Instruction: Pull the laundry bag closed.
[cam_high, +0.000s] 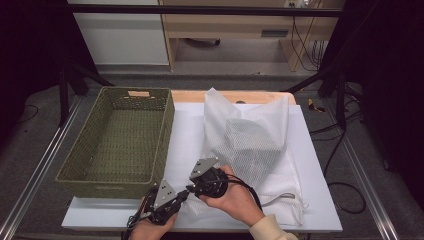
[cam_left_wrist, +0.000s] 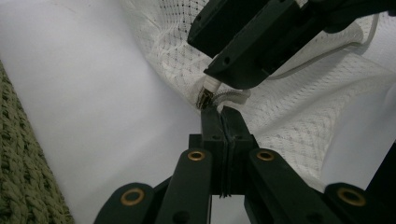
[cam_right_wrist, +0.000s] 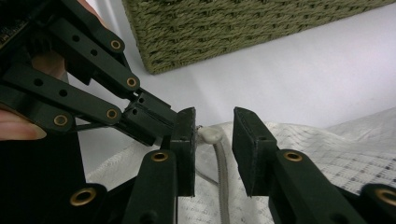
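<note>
Zipper work is in hand: the mesh bag edge is pinched by the left tool, and the pull (between the right tool's parted jaws) must be clamped next.

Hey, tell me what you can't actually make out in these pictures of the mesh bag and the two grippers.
- High view: the grey thing inside the white mesh bag; the mesh veils it.
- Left gripper view: what the shut left gripper pinches at the bag's corner; its tips cover it, and the right gripper overhangs.
- Right gripper view: where the zipper runs; the bottom edge cuts it.
- High view: the near wall of the green basket hides its front floor.
</note>
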